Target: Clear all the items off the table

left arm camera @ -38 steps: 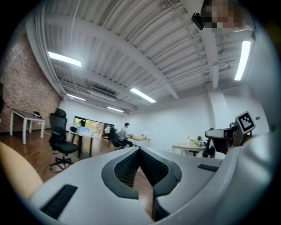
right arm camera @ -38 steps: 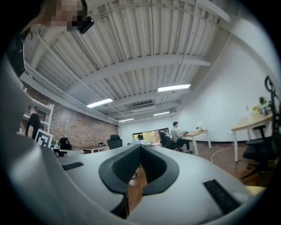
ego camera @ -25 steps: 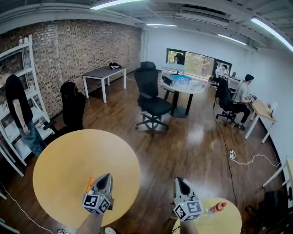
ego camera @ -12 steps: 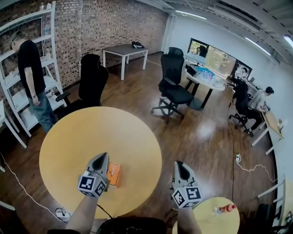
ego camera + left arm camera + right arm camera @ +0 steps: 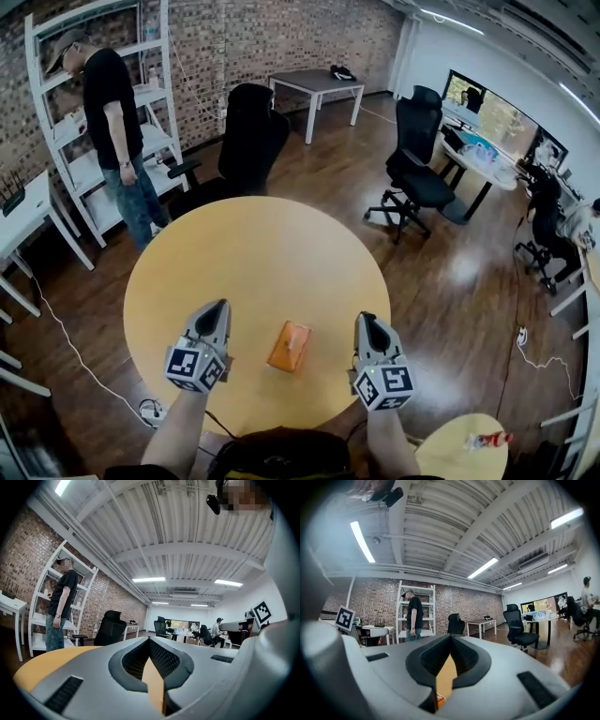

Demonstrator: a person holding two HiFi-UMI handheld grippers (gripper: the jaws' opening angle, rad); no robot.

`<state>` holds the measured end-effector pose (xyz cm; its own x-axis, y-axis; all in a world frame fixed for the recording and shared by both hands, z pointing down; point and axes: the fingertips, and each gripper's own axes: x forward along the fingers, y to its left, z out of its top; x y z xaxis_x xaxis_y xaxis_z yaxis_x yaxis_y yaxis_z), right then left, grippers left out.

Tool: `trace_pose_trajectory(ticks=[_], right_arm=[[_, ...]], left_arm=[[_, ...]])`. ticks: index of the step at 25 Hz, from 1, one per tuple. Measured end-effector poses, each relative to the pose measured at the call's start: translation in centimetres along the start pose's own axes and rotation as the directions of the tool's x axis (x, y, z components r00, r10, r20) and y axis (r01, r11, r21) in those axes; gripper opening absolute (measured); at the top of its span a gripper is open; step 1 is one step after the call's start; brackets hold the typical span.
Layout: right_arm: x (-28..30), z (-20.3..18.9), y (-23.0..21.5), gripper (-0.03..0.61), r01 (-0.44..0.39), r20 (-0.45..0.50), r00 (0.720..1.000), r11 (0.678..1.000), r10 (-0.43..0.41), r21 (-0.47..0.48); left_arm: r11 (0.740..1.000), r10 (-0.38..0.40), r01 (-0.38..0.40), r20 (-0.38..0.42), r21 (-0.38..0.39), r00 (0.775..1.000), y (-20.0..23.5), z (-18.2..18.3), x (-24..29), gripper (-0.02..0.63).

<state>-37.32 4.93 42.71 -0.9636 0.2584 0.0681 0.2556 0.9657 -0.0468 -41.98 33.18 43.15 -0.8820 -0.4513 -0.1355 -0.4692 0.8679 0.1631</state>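
On the table [image 5: 246,246], an orange pack [image 5: 290,346], perhaps tissues, lies between the left gripper [image 5: 220,307] and right gripper [image 5: 366,320], both closed and empty.

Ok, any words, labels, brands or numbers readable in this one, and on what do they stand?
No text here can be read.
Cubes on the left gripper and right gripper: square coded markers only, no letters.
Orange packet on the round table: any print too small to read.
Bottle on the small table: label too small and blurred.
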Motion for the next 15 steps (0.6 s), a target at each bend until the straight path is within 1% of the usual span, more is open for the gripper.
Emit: trace_pose_trajectory(ticks=[2,4,7,8,11,13,15], right_arm=[[0.4,0.1,1.0,0.005,-0.012,0.005,1.000,1.000,0.012,-0.001],[0.2,0.3,0.8,0.005,-0.016,0.008,1.000,1.000,0.016,-0.011],[-1.1,0.7,-1.5,0.005,0.002,0.012,1.000,1.000,-0.002,-0.013],[-1.7,0.9,-2.4,0.005,0.011,0.017,1.000,1.000,-0.011,-0.009],[-3.2,1.6,-4.3,0.005,0.035,0.032,0.999,0.999,-0.035,-0.004],[-3.9,1.7,-4.9,0.005,0.036,0.033,0.999,0.999,-0.036,-0.006],[-4.6,1.3,-5.4,0.005,0.039,0.027,0.999,0.999,-0.039,0.003]], left_arm=[[1.000,-0.018,0.018,-0.006,-0.002,1.000,-0.1,0.0,0.2,0.000],[0.999,-0.038,0.038,-0.006,0.007,0.999,-1.1,0.2,0.6,0.000],[0.998,-0.067,0.067,-0.006,0.017,0.998,-3.8,0.2,1.1,0.000],[0.997,-0.075,0.075,-0.012,0.010,0.997,-4.6,-0.1,1.3,0.015],[0.995,-0.104,0.104,-0.057,-0.014,0.993,-6.6,-1.7,1.9,0.115],[0.993,-0.116,0.114,-0.109,-0.025,0.987,-7.5,-3.2,2.4,0.167],[0.992,-0.123,0.116,-0.192,-0.051,0.974,-8.2,-5.4,2.8,0.286]])
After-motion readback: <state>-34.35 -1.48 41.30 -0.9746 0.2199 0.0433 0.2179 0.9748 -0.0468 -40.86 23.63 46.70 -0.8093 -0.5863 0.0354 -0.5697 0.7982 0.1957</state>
